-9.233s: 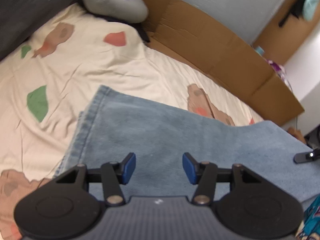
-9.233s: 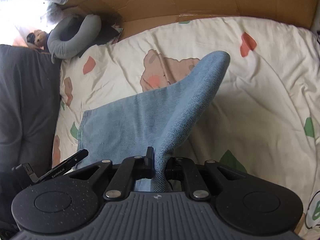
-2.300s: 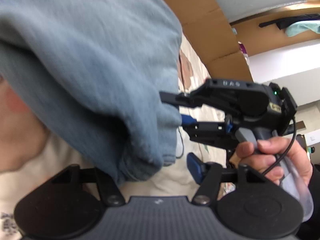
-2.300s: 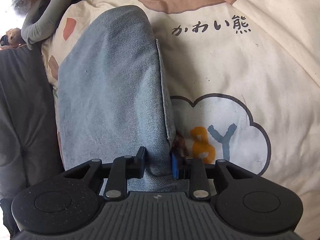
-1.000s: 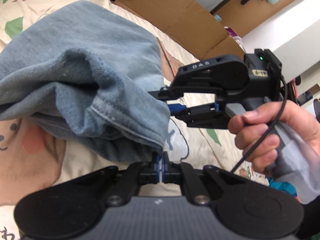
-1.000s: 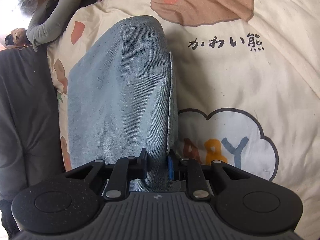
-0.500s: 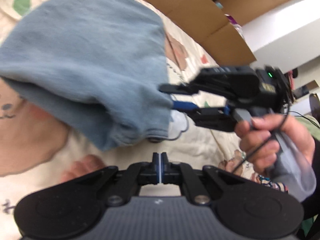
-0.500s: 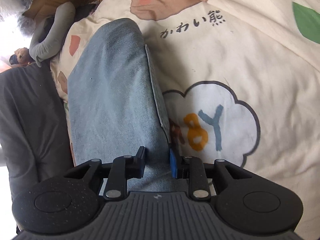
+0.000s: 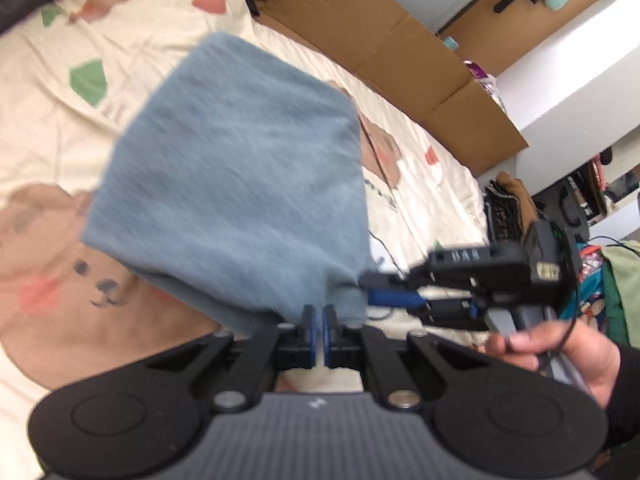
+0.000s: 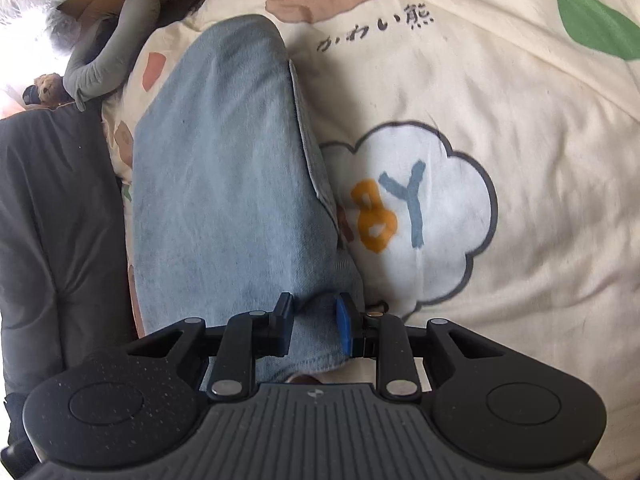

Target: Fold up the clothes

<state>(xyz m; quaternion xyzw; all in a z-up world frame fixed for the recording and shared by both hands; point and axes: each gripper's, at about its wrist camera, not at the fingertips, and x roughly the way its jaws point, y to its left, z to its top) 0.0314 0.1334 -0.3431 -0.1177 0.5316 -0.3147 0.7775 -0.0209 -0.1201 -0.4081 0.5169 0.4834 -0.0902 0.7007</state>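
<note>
Folded light-blue jeans [image 9: 240, 184] lie on the cream printed bedsheet [image 9: 52, 92]. My left gripper [image 9: 319, 322] is shut with nothing between its pads, just in front of the jeans' near edge. To its right, a hand [image 9: 560, 352] holds my right gripper [image 9: 394, 290], which pinches the jeans' near right corner. In the right wrist view the jeans [image 10: 224, 180] stretch away as a long folded band, and my right gripper [image 10: 315, 320] is shut on a bunched end of the denim. The left wrist view is blurred.
Cardboard [image 9: 380, 40] lines the bed's far edge, with a white wall [image 9: 568, 52] and clutter [image 9: 600, 264] to the right. A dark grey blanket [image 10: 52, 220] lies left of the jeans. A grey neck pillow [image 10: 108, 52] is at the far left.
My left gripper, shut, has drawn back and upward from the jeans' edge and now has nothing in it. The right gripper keeps its grip and has shifted a little across the sheet.
</note>
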